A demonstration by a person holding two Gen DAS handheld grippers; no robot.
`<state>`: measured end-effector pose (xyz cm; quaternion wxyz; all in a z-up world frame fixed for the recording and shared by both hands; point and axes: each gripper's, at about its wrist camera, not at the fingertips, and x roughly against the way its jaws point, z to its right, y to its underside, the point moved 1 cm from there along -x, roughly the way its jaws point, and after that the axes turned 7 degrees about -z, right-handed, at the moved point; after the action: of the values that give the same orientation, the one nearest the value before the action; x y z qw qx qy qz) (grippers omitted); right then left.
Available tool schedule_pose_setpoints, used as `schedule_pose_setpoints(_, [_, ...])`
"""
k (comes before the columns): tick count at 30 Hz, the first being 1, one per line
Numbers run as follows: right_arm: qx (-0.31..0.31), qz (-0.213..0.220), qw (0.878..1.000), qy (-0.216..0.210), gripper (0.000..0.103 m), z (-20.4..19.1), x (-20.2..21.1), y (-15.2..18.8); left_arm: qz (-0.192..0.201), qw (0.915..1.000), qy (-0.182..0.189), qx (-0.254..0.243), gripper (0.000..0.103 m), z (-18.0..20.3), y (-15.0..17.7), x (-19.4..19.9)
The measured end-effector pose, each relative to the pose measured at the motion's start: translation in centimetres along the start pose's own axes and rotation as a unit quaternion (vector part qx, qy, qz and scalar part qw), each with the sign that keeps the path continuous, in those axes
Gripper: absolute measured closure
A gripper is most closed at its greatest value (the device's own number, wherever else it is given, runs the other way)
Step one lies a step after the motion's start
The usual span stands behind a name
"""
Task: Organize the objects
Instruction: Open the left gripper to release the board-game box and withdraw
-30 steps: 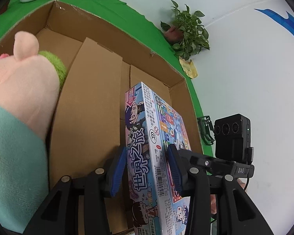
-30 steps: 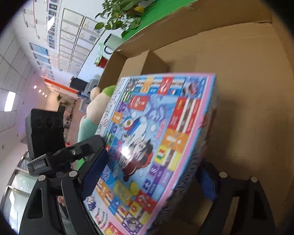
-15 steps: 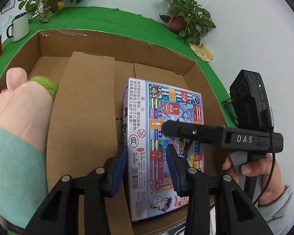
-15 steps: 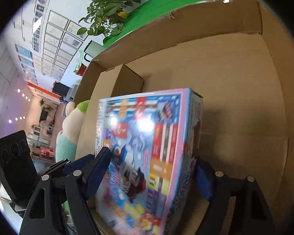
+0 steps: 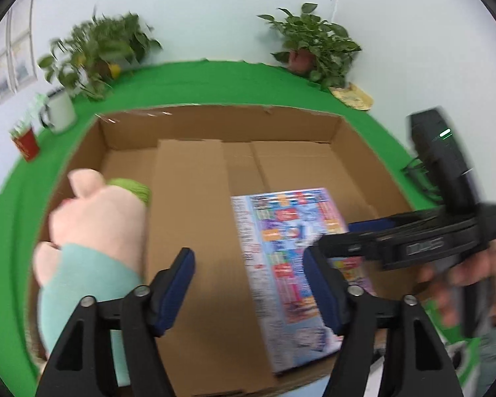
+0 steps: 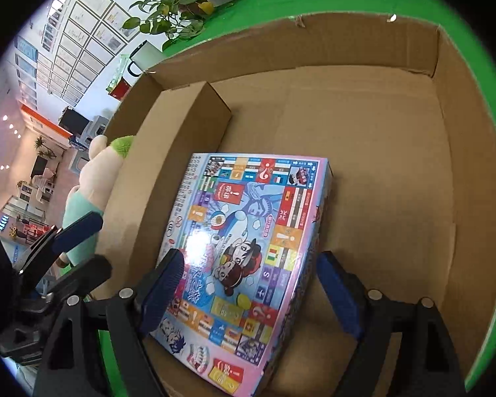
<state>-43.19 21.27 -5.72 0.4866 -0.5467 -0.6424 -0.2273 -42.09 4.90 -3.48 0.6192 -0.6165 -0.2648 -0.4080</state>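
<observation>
While the cardboard box (image 6: pixel 453 139) sits on the green tabletop (image 5: pixel 215 79), the game box (image 6: pixel 248 248) lies flat on its floor beside the inner carton (image 5: pixel 195 218). Left gripper (image 5: pixel 251 291) jaws are opening, nothing between them. Right gripper (image 6: pixel 251 294) straddles the game box, jaws opening, pads clear.

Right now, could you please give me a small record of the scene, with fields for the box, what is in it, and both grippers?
container: open cardboard box on a green cloth
inside, middle: colourful board game box, lying flat on the floor of the container
inside, far side from the game: plush toy, pink with a teal garment
left gripper: jaws opening, nothing between them
right gripper: jaws opening, astride the game box, pads not clearly pressing on it
behind the container: white mug, two potted plants
</observation>
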Motion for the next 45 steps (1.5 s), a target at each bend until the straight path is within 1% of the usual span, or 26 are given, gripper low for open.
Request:
schedule_pose_setpoints(2, [0.002, 0.007, 1.000, 0.013, 0.020, 0.0, 0.5, 0.1, 0.011, 0.9996, -0.027, -0.001, 0.023, 0.0, 0.3, -0.2])
schedule_pose_setpoints(3, [0.001, 0.007, 1.000, 0.016, 0.021, 0.0, 0.6, 0.2, 0.014, 0.9993, -0.033, -0.003, 0.022, 0.0, 0.4, -0.2])
schedule_pose_setpoints(5, [-0.001, 0.000, 1.000, 0.023, 0.028, 0.3, 0.2, 0.2, 0.013, 0.9992, -0.038, -0.005, 0.022, 0.0, 0.9, -0.4])
schedule_pose_setpoints(6, [-0.005, -0.007, 1.000, 0.027, 0.040, 0.5, -0.2, 0.2, 0.011, 0.9992, -0.038, -0.003, 0.022, 0.0, 1.1, -0.4])
schedule_pose_setpoints(7, [-0.009, -0.015, 0.999, 0.027, 0.048, 0.6, -0.6, 0.3, 0.011, 0.9993, -0.037, -0.002, 0.022, -0.2, 1.2, -0.4])
schedule_pose_setpoints(11, [-0.019, -0.014, 1.000, 0.021, 0.048, 0.7, -1.2, 0.2, 0.002, 0.9996, -0.028, 0.009, 0.021, -1.1, 1.7, -0.9])
schedule_pose_setpoints(14, [-0.010, -0.011, 0.999, 0.028, 0.048, 0.3, -1.4, 0.1, 0.002, 0.9994, -0.032, 0.016, 0.020, -1.2, 2.2, -0.9])
schedule_pose_setpoints(17, [-0.003, -0.008, 0.999, 0.033, 0.047, -0.1, -1.6, 0.2, 0.002, 0.9995, -0.023, 0.024, 0.019, -1.4, 2.6, -0.7])
schedule_pose_setpoints(20, [-0.003, 0.002, 0.999, 0.034, 0.045, 0.0, -1.4, 0.5, 0.006, 0.9994, -0.024, 0.023, 0.019, -1.5, 3.1, -0.4])
schedule_pose_setpoints(21, [0.002, 0.012, 0.999, 0.039, 0.038, -0.2, -1.1, 0.8, 0.013, 0.9992, -0.028, 0.024, 0.019, -1.6, 3.3, 0.0])
schedule_pose_setpoints(22, [0.010, 0.031, 0.998, 0.055, 0.020, -0.6, -0.5, 1.3, 0.029, 0.9986, -0.036, 0.024, 0.019, -1.6, 3.5, 0.7])
schedule_pose_setpoints(23, [0.020, 0.057, 0.995, 0.077, 0.012, -1.2, 0.3, 2.0, 0.053, 0.9971, -0.051, 0.020, 0.019, -1.6, 3.7, 1.7])
schedule_pose_setpoints(24, [0.025, 0.079, 0.992, 0.091, 0.005, -1.7, 1.1, 2.6, 0.090, 0.9932, -0.073, 0.012, 0.018, -1.4, 4.2, 3.2])
schedule_pose_setpoints(25, [0.031, 0.104, 0.989, 0.105, 0.001, -2.3, 2.1, 3.4, 0.116, 0.9895, -0.086, 0.007, 0.015, -1.2, 4.6, 4.2])
schedule_pose_setpoints(26, [0.038, 0.132, 0.982, 0.125, 0.001, -2.9, 3.3, 4.3, 0.152, 0.9831, -0.102, 0.004, 0.004, -0.9, 5.2, 5.8])
schedule_pose_setpoints(27, [0.043, 0.156, 0.976, 0.147, 0.001, -3.6, 4.3, 5.2, 0.176, 0.9779, -0.113, 0.006, 0.000, -0.7, 5.8, 6.9])
schedule_pose_setpoints(29, [0.050, 0.201, 0.961, 0.184, 0.001, -5.0, 6.4, 7.7, 0.212, 0.9695, -0.123, 0.009, 0.000, -0.2, 7.0, 9.0])
schedule_pose_setpoints(31, [0.057, 0.229, 0.950, 0.205, 0.001, -6.1, 7.7, 9.7, 0.223, 0.9670, -0.123, 0.005, 0.000, 0.4, 8.3, 10.5])
schedule_pose_setpoints(34, [0.069, 0.262, 0.937, 0.221, 0.001, -7.4, 9.3, 13.1, 0.218, 0.9688, -0.119, 0.004, 0.000, 1.3, 10.3, 12.0])
schedule_pose_setpoints(35, [0.070, 0.269, 0.934, 0.223, 0.001, -7.7, 9.6, 14.0, 0.215, 0.9698, -0.114, 0.003, 0.000, 1.6, 11.2, 12.5])
schedule_pose_setpoints(37, [0.071, 0.278, 0.935, 0.211, 0.001, -8.1, 10.0, 16.3, 0.208, 0.9717, -0.112, 0.006, 0.000, 2.1, 12.5, 13.3])
schedule_pose_setpoints(39, [0.073, 0.280, 0.941, 0.177, 0.001, -8.4, 10.1, 18.5, 0.185, 0.9770, -0.105, 0.011, 0.000, 2.5, 14.2, 13.5])
schedule_pose_setpoints(40, [0.078, 0.280, 0.945, 0.152, 0.001, -8.5, 10.1, 20.2, 0.167, 0.9815, -0.092, 0.017, 0.000, 2.6, 15.2, 13.4])
schedule_pose_setpoints(41, [0.086, 0.281, 0.946, 0.136, 0.001, -8.7, 10.2, 21.6, 0.150, 0.9853, -0.079, 0.022, 0.000, 2.9, 16.2, 13.2])
schedule_pose_setpoints(43, [0.114, 0.281, 0.946, 0.114, 0.001, -9.5, 9.7, 24.8, 0.104, 0.9934, -0.032, 0.035, 0.000, 2.8, 18.4, 12.3])
schedule_pose_setpoints(45, [0.129, 0.273, 0.949, 0.092, 0.001, -10.0, 9.1, 27.4, 0.075, 0.9960, 0.007, 0.047, 0.000, 2.9, 20.8, 11.7])
